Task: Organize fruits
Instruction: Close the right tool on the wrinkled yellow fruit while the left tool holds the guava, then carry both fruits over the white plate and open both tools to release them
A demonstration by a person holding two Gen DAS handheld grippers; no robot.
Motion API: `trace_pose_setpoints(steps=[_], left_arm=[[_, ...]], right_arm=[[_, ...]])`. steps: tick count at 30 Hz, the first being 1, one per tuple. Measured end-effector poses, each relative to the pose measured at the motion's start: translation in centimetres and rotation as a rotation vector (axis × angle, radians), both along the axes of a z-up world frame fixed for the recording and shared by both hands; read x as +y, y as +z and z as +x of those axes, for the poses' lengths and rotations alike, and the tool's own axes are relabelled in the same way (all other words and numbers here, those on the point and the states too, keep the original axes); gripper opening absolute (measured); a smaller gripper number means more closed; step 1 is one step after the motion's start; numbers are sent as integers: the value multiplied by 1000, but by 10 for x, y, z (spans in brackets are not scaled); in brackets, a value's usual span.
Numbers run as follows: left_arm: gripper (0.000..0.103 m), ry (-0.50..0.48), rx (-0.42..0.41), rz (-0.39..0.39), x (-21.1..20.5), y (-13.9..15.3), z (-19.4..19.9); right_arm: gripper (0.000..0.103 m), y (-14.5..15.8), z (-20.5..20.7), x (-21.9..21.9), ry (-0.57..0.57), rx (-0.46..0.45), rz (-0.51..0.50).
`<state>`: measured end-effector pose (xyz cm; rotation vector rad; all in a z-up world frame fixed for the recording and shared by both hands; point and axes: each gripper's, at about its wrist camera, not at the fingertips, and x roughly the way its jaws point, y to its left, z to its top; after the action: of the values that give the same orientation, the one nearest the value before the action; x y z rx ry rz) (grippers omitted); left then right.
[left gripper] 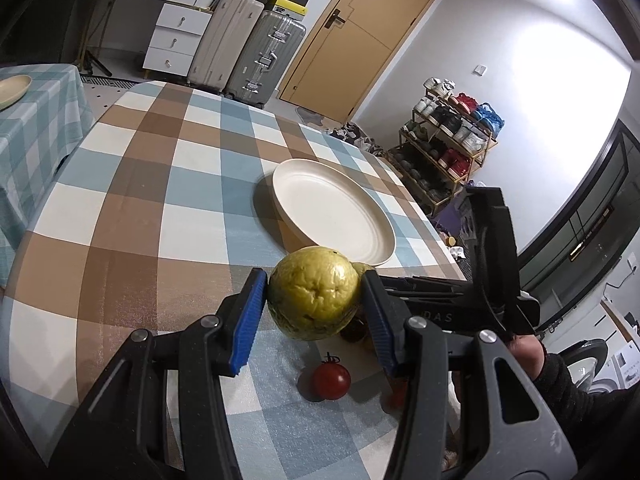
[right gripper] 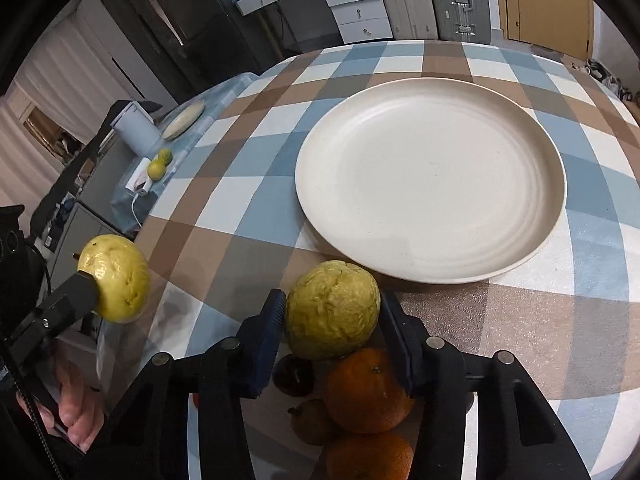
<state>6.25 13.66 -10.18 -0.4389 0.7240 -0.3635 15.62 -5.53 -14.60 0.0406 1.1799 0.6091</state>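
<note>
Reference landmark: the white plate [right gripper: 430, 180], which sits on the checked tablecloth [left gripper: 132, 184]. Well to the left of the plate in the right wrist view, the left gripper [left gripper: 316, 300] is clamped on a yellow-green guava [left gripper: 314, 298]; both blue pads [left gripper: 248, 316] press against the fruit's sides, and the fruit hangs clear of the cloth on the near side of the plate. A hand [right gripper: 76, 412] grips the tool's handle at the lower left. A cherry tomato [left gripper: 331, 381] lies on the cloth below that held fruit, nearer the camera than the plate. Next, just at the plate's near rim, the right gripper [right gripper: 332, 320] brackets a second guava [right gripper: 332, 310]; its left pad meets the fruit's skin, while contact at the right pad cannot be confirmed. This second guava rests on top of a cluster of fruit immediately on the near side of the plate: an orange [right gripper: 368, 390] directly beneath it, a dark round fruit [right gripper: 292, 376] to the orange's left, and another orange [right gripper: 368, 460] lower down.
</note>
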Motion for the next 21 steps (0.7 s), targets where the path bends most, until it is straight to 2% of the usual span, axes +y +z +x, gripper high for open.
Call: trace_pose_setpoints(steps=[5, 9, 13, 18, 21], left_arm=[[46, 5, 4, 16, -5, 1, 4], [46, 3, 11, 27, -12, 3, 9], [46, -3, 17, 34, -20, 7, 19], [46, -26, 18, 38, -37, 12, 39], [46, -36, 25, 30, -46, 14, 57]], right_arm=[[48, 6, -6, -7, -2, -18, 61], [48, 18, -12, -17, -8, -68, 121], [48, 30, -11, -38, -50, -113, 216], [48, 51, -8, -67, -97, -193, 309], [48, 60, -2, -79, -110, -220, 330]])
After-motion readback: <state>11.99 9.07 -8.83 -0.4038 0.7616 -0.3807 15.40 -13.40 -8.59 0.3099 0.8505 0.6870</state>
